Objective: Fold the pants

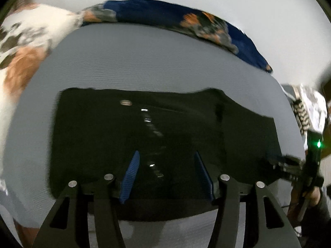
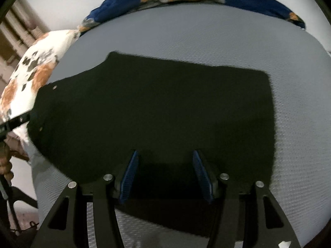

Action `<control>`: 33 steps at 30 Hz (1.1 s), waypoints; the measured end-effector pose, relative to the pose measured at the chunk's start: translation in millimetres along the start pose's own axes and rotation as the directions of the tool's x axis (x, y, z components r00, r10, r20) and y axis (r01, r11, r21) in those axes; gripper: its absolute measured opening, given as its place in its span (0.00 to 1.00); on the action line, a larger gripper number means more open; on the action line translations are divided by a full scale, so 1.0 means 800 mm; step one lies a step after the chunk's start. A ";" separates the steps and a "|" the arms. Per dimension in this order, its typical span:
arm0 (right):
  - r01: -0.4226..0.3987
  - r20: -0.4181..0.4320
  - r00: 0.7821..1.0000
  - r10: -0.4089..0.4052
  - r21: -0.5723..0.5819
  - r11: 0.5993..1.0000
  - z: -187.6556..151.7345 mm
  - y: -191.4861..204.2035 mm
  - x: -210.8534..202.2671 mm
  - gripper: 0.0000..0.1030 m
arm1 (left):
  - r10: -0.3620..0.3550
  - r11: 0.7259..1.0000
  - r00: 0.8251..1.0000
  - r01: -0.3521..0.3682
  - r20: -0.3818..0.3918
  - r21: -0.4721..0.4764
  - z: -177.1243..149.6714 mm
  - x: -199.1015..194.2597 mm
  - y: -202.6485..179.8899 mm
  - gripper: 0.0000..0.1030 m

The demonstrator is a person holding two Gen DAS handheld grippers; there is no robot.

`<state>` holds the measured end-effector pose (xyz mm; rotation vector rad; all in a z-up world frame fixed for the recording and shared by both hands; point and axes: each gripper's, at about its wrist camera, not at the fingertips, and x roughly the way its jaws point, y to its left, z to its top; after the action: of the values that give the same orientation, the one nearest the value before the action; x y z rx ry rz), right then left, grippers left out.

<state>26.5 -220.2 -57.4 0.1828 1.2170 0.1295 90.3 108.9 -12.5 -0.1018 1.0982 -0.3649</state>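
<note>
Left wrist view shows black pants (image 1: 144, 136) lying flat on a gray mattress (image 1: 144, 62), already folded into a compact block, zipper and button facing up. Your left gripper (image 1: 166, 161) hovers over the near edge, fingers spread, gripping nothing. Right wrist view shows your right gripper (image 2: 164, 159) likewise spread and empty above the same near edge. For the next fold, lower both sets of blue pads (image 2: 129, 177) evenly, pinch every layer at the edge, and lift together so the stack does not skew.

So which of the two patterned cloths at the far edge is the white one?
The left cloth, white with orange and grey blotches. The other cloth, along the far edge, is dark blue.
</note>
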 end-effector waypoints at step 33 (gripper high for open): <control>-0.061 -0.101 0.994 0.052 -0.091 0.994 0.007 0.109 0.042 0.81 | -0.353 0.795 0.936 0.294 -0.011 -0.530 -0.082 -0.010 0.246 0.59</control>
<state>42.9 -128.7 -68.5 0.1297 1.3013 0.2474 76.0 302.3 -86.9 -0.7756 1.2702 -0.3723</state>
